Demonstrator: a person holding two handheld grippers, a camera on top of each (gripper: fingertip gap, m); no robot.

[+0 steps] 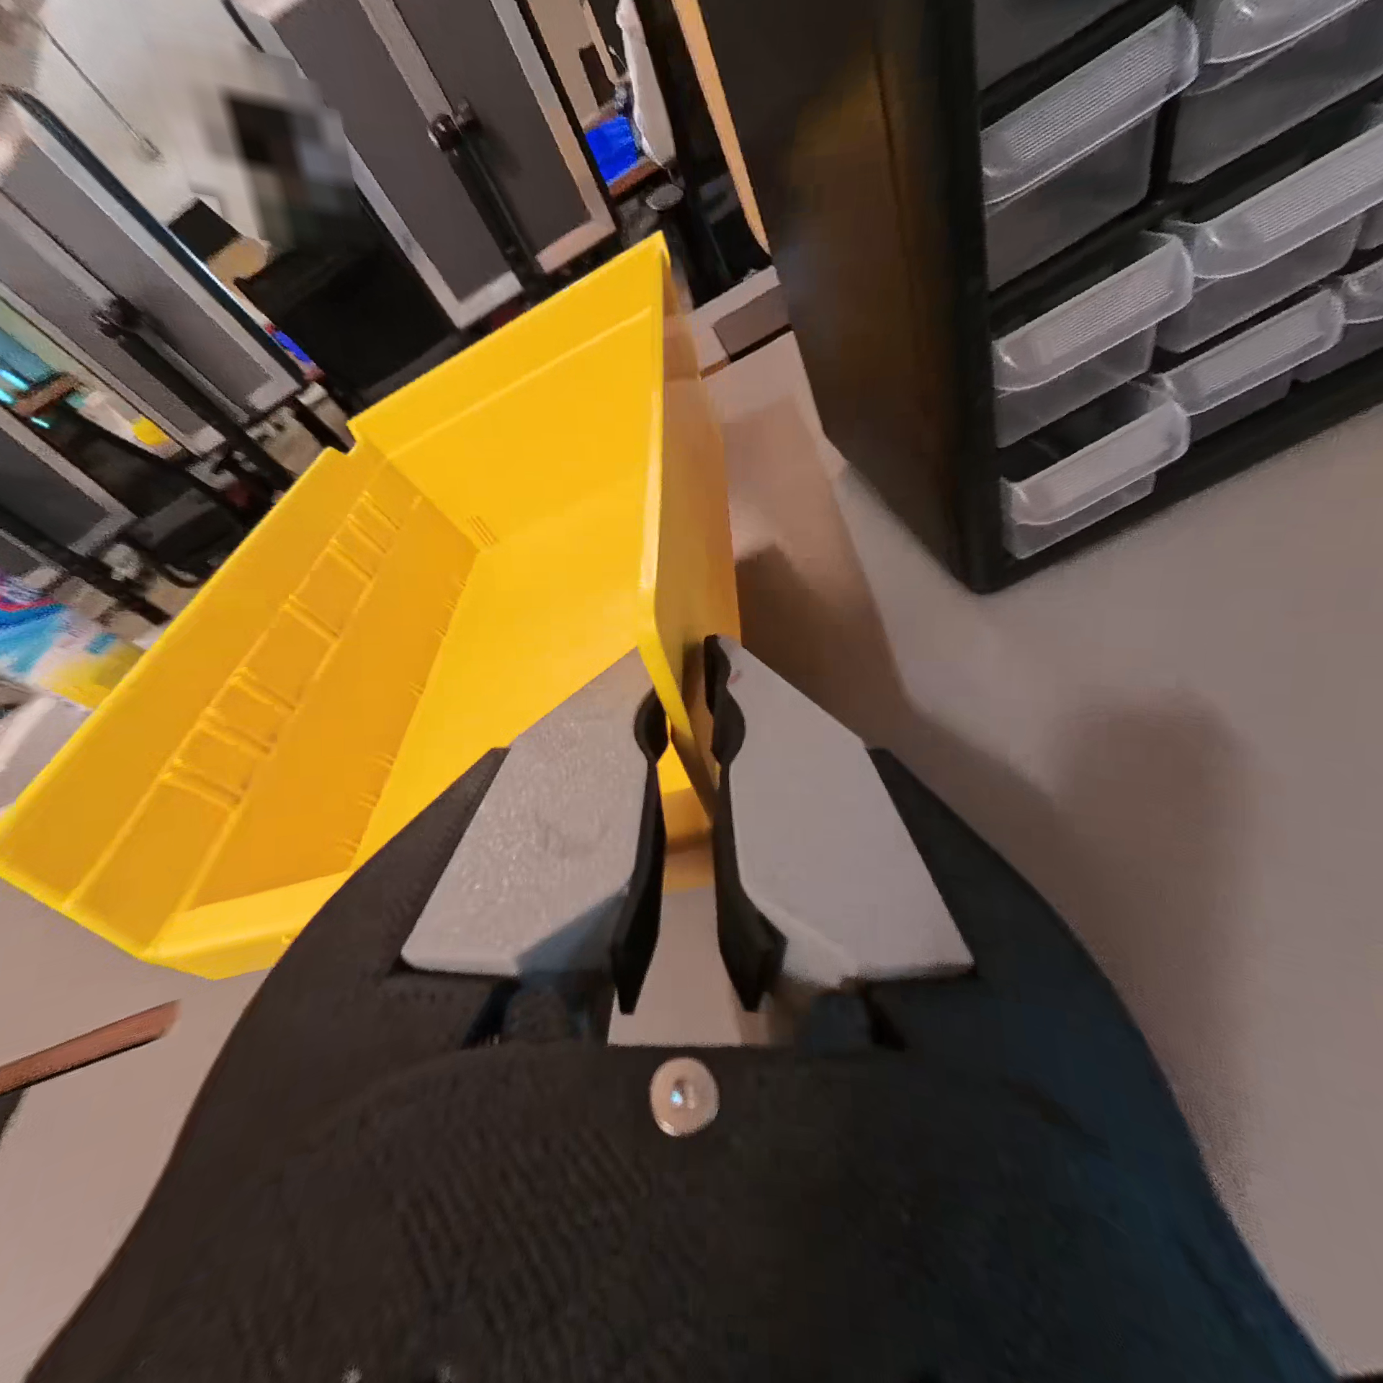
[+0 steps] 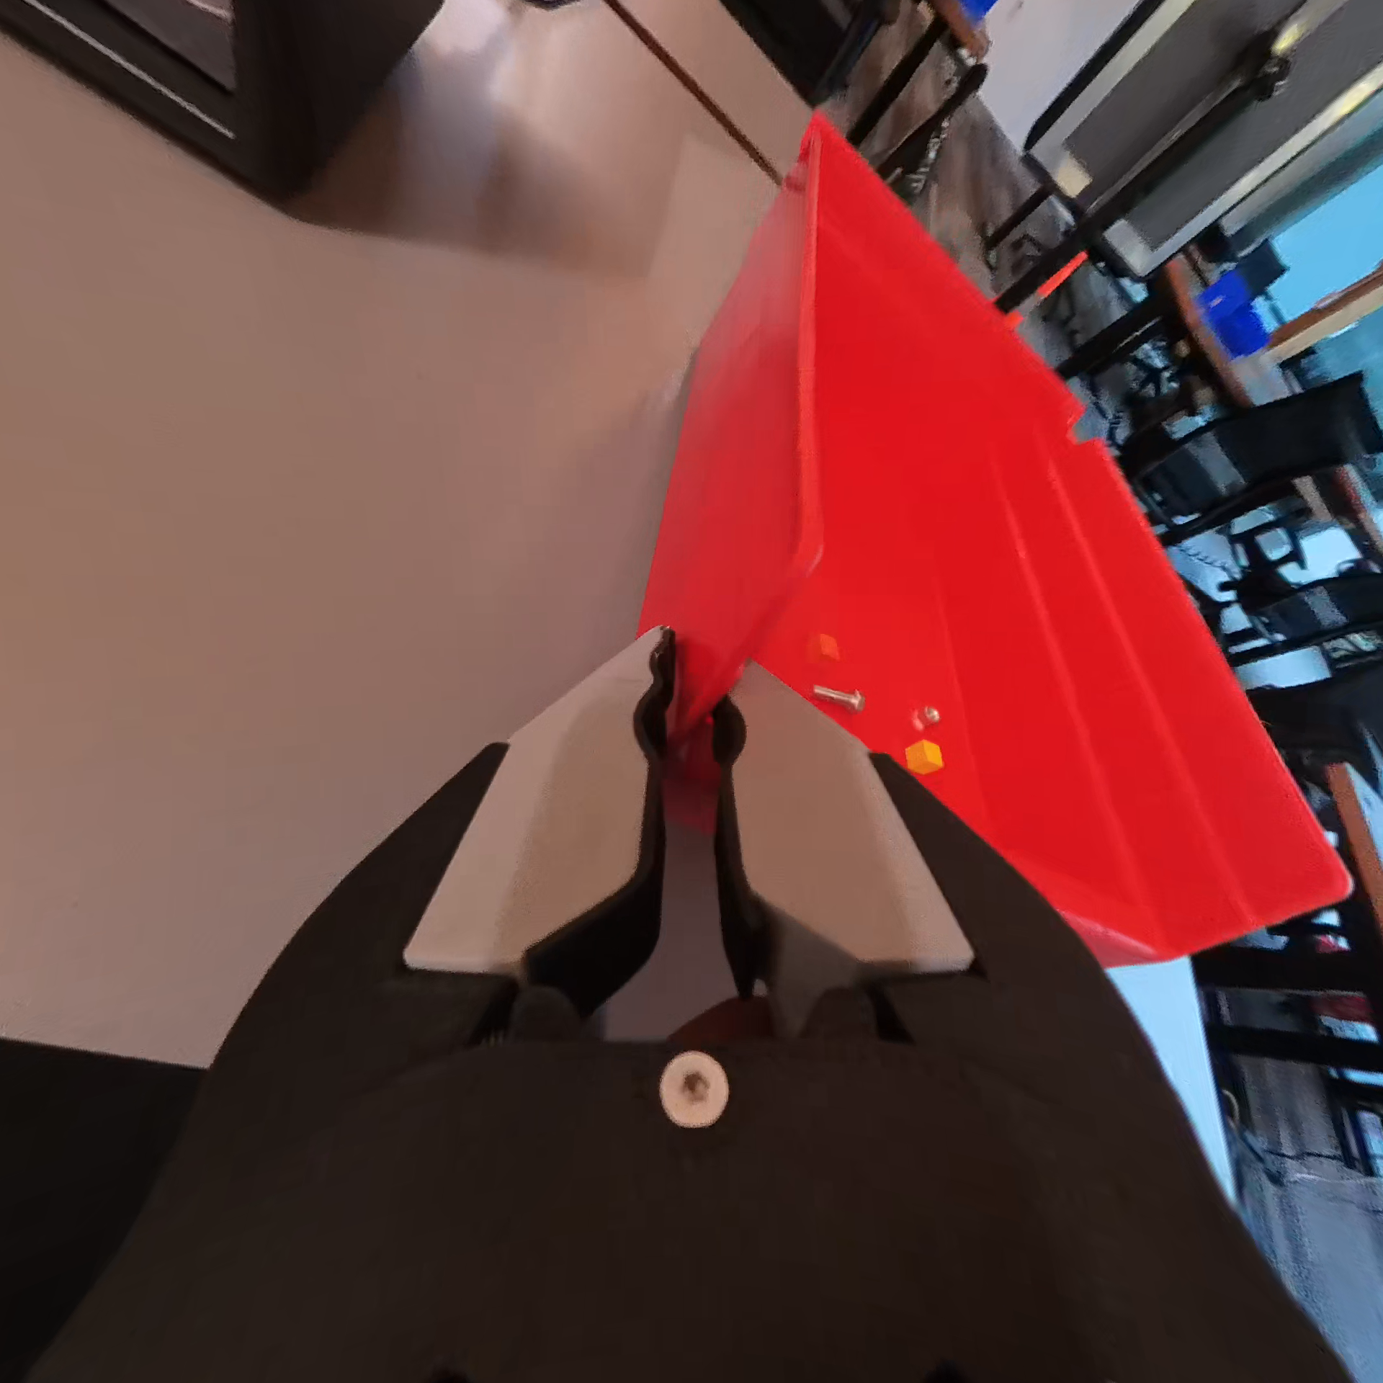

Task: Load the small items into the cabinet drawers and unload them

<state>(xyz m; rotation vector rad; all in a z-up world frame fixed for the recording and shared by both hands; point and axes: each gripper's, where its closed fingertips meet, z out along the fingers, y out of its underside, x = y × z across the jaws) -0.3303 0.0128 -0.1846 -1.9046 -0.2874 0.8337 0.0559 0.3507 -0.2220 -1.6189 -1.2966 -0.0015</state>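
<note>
In the left wrist view my left gripper (image 1: pixel 685 711) is shut on the near side wall of a yellow bin (image 1: pixel 449 599), one pad inside the wall and one outside. The bin looks empty inside. The black cabinet (image 1: pixel 935 299) with clear drawers (image 1: pixel 1078 157) stands to the right. In the right wrist view my right gripper (image 2: pixel 692 703) is shut on the side wall of a red bin (image 2: pixel 973 561). Inside it lie an orange cube (image 2: pixel 923 756), a second orange cube (image 2: pixel 823 647), a metal bolt (image 2: pixel 840 697) and a small metal nut (image 2: pixel 928 716).
The grey table top (image 1: pixel 1122 748) lies under both bins. The cabinet's lower corner (image 2: pixel 187 97) shows at the top left of the right wrist view. Table frames, shelves and chairs stand beyond the table edge (image 2: pixel 1235 524). Across from one pair of fingers to the other is roughly 50 cm.
</note>
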